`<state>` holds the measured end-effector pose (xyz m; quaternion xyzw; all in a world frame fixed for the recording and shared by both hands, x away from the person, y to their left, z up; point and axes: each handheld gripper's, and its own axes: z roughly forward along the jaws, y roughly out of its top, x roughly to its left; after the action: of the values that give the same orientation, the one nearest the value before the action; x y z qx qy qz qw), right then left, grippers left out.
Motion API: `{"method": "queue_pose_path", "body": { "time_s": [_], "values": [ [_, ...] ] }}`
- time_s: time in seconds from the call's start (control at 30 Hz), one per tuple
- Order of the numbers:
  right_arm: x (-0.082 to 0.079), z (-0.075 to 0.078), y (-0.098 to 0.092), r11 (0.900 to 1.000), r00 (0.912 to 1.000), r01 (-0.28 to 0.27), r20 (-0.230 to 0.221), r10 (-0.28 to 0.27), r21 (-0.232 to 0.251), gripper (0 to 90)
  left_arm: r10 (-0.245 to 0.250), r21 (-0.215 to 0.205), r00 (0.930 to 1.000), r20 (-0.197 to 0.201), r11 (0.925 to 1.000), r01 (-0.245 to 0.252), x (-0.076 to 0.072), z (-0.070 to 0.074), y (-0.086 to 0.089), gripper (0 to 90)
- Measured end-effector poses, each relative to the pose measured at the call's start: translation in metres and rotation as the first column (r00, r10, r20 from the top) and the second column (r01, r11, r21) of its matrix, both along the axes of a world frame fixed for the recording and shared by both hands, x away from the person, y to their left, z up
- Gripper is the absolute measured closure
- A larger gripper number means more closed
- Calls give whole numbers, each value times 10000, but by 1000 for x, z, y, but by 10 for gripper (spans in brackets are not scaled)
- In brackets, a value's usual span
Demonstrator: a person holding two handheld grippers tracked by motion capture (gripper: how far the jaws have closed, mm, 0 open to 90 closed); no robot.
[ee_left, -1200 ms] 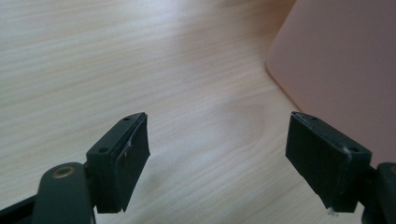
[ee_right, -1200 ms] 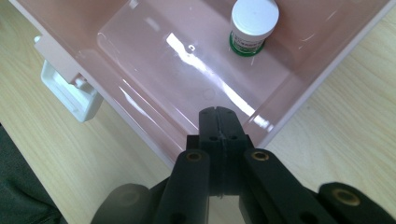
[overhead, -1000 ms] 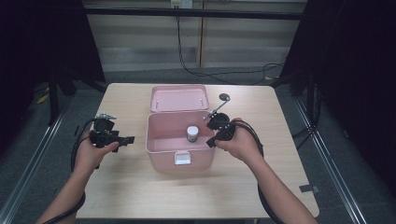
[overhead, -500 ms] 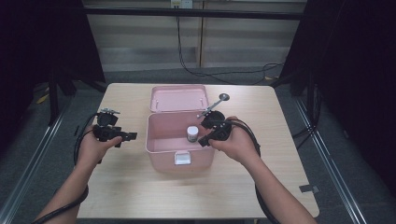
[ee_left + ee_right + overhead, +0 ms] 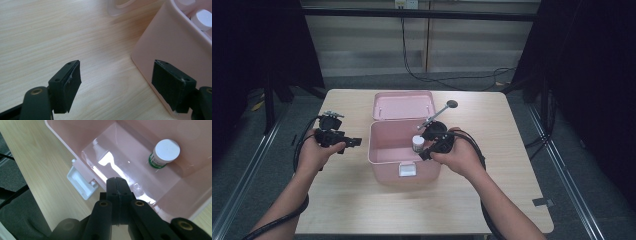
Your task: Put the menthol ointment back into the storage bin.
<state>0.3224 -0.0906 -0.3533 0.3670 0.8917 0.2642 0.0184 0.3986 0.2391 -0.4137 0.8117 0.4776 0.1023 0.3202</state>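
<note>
A pink box (image 5: 377,150) stands open in the middle of the wooden table, its lid (image 5: 403,105) laid back behind it. Inside stands a small bottle (image 5: 417,142) with a white cap and a green label (image 5: 165,151). My left gripper (image 5: 357,142) hovers just left of the box, open, with nothing between its jaws (image 5: 116,75); the box's outer wall (image 5: 170,45) is close to one jaw. My right gripper (image 5: 424,155) is shut and empty, held over the box's front right part (image 5: 117,181), a little apart from the bottle.
A white latch (image 5: 408,170) hangs on the box's front wall (image 5: 80,181). A grey rod with a round end (image 5: 439,112) lies on the table behind the right hand. Bare wood (image 5: 512,130) spreads to both sides and in front of the box.
Both hands have drifted slightly inward toward the box, the left one to the right and the right one to the left. The jaws and the bottle look the same.
</note>
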Motion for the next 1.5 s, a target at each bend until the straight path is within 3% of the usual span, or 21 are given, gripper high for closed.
{"method": "queue_pose_path", "body": {
  "time_s": [0.27, 0.97, 1.1, 1.5],
  "values": [
    [-1, -1, 9, 9997, 9998, -205, -3, 205, 115, 895, -38, 28, 10000, 52, 10000, 38, 1, 3, 0, 232],
    [-1, -2, 10, 9983, 9989, -429, -178, 436, 394, 818, -89, 84, 9997, 206, 9999, 87, 4, 11, -8, 232],
    [-3, -3, 11, 9981, 9977, -582, -326, 589, 219, 810, -66, 58, 9997, 214, 10000, 65, 5, 11, -9, 232],
    [-2, -7, 10, 9965, 9963, -679, -490, 702, 481, 849, -49, 41, 9997, 252, 10000, 48, 9, 17, -11, 232]
  ]
}}
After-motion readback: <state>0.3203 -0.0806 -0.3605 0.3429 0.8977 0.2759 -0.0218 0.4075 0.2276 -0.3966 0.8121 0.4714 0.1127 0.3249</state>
